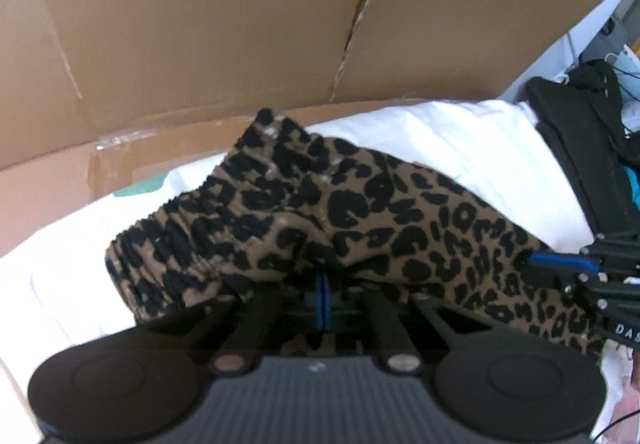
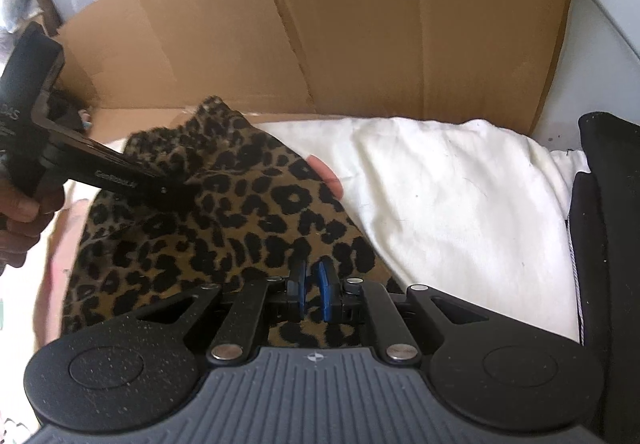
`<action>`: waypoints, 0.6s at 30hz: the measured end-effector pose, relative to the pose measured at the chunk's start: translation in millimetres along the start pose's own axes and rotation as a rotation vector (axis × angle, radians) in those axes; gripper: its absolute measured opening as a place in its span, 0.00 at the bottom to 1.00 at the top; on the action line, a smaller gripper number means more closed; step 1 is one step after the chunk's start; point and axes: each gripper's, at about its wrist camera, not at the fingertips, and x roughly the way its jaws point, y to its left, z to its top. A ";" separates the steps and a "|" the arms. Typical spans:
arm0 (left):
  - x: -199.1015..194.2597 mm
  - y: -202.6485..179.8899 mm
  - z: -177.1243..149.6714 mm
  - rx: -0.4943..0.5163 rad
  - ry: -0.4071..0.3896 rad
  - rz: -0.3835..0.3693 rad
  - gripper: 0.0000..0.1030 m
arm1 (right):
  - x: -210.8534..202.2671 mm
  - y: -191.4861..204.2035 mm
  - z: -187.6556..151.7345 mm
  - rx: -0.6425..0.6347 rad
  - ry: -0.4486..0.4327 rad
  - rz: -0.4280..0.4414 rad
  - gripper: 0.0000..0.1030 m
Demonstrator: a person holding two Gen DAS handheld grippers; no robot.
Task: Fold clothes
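I hold a tan, black-spotted leopard-print garment (image 1: 360, 211) raised over a white padded sheet (image 2: 460, 195), before a brown cardboard wall (image 1: 200, 23). My left gripper (image 1: 322, 284) pinches cloth beside the ruched elastic waistband (image 1: 172, 240); my right gripper (image 2: 310, 278) clamps another edge, its blue pads nearly together, spreading the fabric, I judge, for folding.

I count one leopard-print garment (image 1: 360, 211), two tongs (image 1: 322, 286) (image 2: 311, 284), one cardboard box (image 1: 200, 35), one white sheet (image 2: 460, 195).
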 end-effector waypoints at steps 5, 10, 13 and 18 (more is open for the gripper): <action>-44.3 -3.4 -10.2 0.035 -0.036 0.014 0.16 | -17.0 11.4 -7.5 -0.014 -0.018 0.051 0.31; -93.0 -0.2 -32.1 0.038 -0.052 0.038 0.23 | -30.5 32.7 -16.1 -0.061 -0.026 0.096 0.32; -117.3 3.8 -52.2 0.010 -0.052 0.048 0.24 | -38.1 44.8 -20.2 -0.083 -0.027 0.118 0.32; -139.3 5.4 -82.5 -0.023 -0.061 0.041 0.25 | -50.0 61.2 -25.7 -0.115 -0.015 0.139 0.32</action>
